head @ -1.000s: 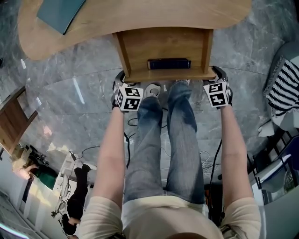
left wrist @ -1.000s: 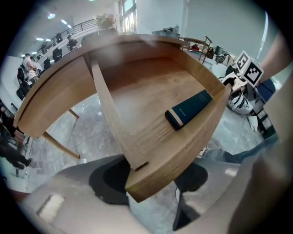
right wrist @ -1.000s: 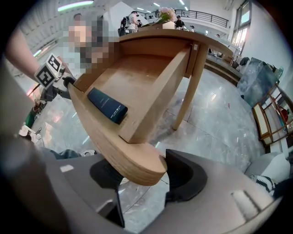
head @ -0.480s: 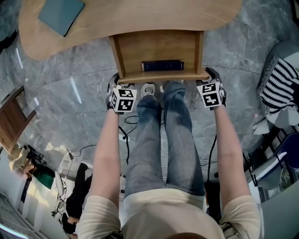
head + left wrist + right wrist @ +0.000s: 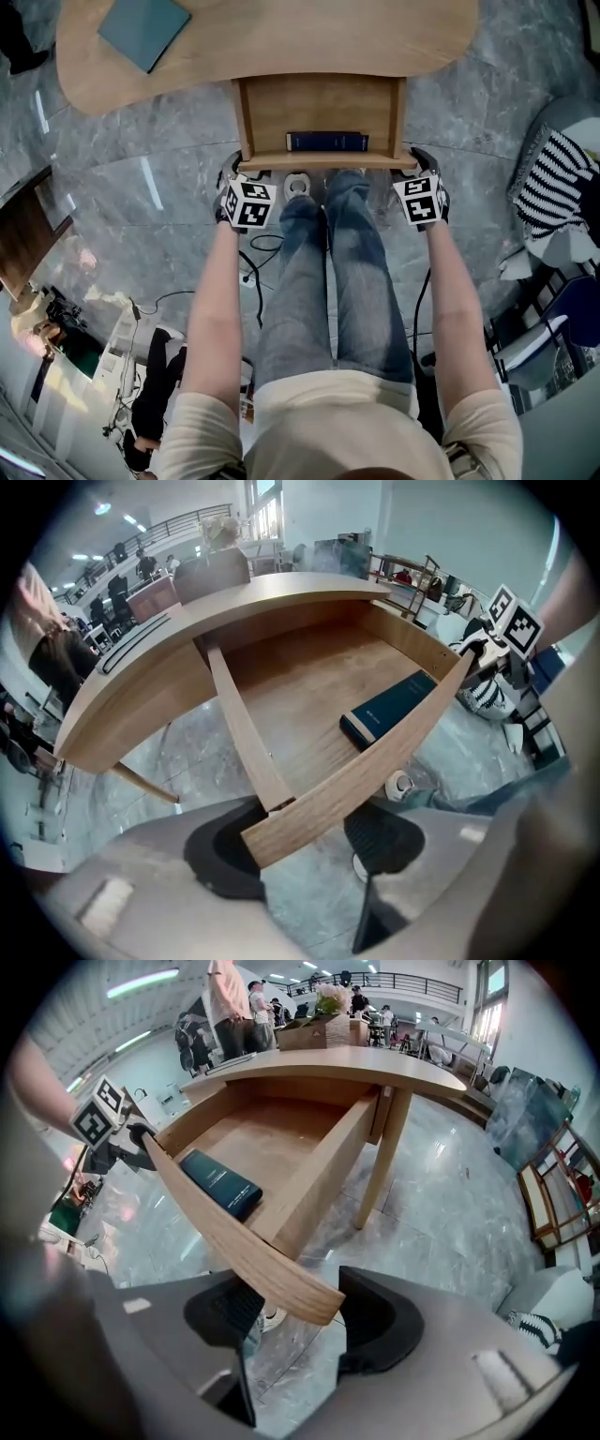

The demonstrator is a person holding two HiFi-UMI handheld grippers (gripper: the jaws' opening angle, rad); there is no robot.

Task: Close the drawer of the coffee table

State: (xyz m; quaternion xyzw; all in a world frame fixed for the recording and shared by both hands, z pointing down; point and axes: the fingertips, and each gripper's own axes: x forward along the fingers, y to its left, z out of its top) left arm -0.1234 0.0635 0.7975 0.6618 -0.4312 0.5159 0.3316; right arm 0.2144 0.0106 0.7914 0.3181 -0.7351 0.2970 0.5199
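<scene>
The wooden coffee table (image 5: pixel 281 37) has its drawer (image 5: pixel 319 108) pulled out towards me, and a dark blue book (image 5: pixel 326 141) lies inside against the front panel (image 5: pixel 323 161). My left gripper (image 5: pixel 239 183) is at the panel's left end and my right gripper (image 5: pixel 419 178) at its right end. In the left gripper view the panel's corner (image 5: pixel 272 832) sits between the wide jaws of the left gripper (image 5: pixel 300 855), with a gap to the right pad. In the right gripper view the panel's rounded end (image 5: pixel 314 1307) lies between the spread jaws of the right gripper (image 5: pixel 300 1321).
A teal book (image 5: pixel 143 30) lies on the tabletop. My legs in jeans (image 5: pixel 328 272) and shoes (image 5: pixel 298 185) are just below the drawer. A striped cloth (image 5: pixel 553 183) lies at the right, cables (image 5: pixel 258 248) run on the marble floor, and a table leg (image 5: pixel 384 1162) stands beyond the drawer.
Both grippers have risen a little at the drawer front's ends. The drawer stands out about as far as before. The jaws have kept their width.
</scene>
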